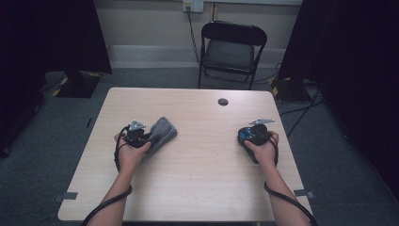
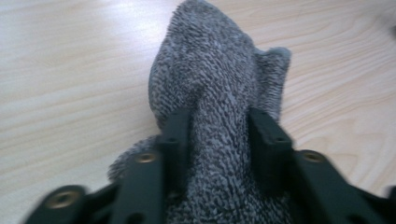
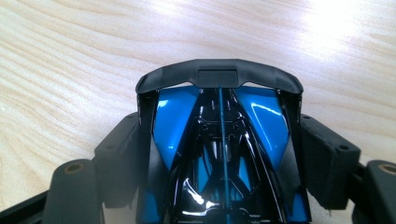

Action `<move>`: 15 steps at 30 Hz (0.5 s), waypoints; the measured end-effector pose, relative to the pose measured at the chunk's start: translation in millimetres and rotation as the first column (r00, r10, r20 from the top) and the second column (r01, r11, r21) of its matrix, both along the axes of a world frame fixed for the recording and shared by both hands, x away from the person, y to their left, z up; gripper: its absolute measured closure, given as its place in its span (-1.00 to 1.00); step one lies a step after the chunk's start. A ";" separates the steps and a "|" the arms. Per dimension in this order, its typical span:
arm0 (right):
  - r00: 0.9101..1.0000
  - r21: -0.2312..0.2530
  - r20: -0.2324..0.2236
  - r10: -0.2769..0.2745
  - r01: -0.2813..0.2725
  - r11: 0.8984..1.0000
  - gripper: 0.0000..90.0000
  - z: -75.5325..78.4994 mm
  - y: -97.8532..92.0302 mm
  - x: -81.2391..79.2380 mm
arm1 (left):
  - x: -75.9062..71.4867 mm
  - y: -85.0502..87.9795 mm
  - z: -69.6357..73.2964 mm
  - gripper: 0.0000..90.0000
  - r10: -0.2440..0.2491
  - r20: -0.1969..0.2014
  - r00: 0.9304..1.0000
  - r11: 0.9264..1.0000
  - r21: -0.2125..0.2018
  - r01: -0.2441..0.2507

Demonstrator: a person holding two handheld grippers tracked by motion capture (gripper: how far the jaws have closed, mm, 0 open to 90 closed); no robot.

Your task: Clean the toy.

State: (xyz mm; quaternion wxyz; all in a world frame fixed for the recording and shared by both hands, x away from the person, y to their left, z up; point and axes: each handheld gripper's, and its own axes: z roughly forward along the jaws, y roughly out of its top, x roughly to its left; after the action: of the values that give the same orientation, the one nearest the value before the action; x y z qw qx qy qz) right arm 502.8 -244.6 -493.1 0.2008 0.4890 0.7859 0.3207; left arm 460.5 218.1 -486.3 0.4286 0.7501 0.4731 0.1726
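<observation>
A grey knitted cloth [image 1: 163, 131] lies bunched on the left half of the wooden table [image 1: 197, 174]. My left gripper [image 1: 140, 135] sits at its near end. In the left gripper view a raised fold of the cloth [image 2: 210, 74] runs between the jaws of the left gripper [image 2: 219, 135], which stand apart on either side of it while the cloth rests on the table. On the right half, my right gripper [image 1: 248, 135] is shut on a blue and black toy car [image 3: 170, 116]. The pads [image 3: 327, 158] press on the car's two sides, and its black rear wing points away from me.
A black folding chair [image 1: 230, 47] stands behind the table's far edge. A round cable hole [image 1: 223, 101] sits near that edge. Dark curtains and stand bases flank the table, and cables run over the floor at the right.
</observation>
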 end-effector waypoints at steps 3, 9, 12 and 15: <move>1.000 -0.003 -0.003 0.011 -0.011 1.000 -0.46 0.0 -0.9 -0.3 | 0.1 0.2 0.6 -0.03 -0.001 0.007 1.000 1.000 0.026 0.001; 1.000 -0.008 -0.013 0.009 -0.009 1.000 -0.53 1.2 -2.4 -0.5 | -1.3 1.9 3.3 -0.28 0.005 0.004 1.000 0.999 0.043 -0.005; 1.000 0.002 -0.020 0.004 -0.004 1.000 -0.54 2.4 -3.2 -0.6 | -2.0 3.1 4.3 -0.34 0.006 0.000 1.000 0.999 0.046 -0.006; 0.999 0.004 -0.032 0.004 -0.004 1.000 -0.58 3.9 -3.4 -0.8 | -2.3 3.3 6.1 -0.41 0.005 0.003 1.000 0.999 0.044 -0.005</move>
State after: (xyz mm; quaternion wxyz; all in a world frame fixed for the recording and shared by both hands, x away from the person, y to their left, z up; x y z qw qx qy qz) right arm 502.0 -248.0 -489.2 0.1866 0.4931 0.7894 0.3144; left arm 458.2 221.5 -480.2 0.4122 0.7580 0.4705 0.1850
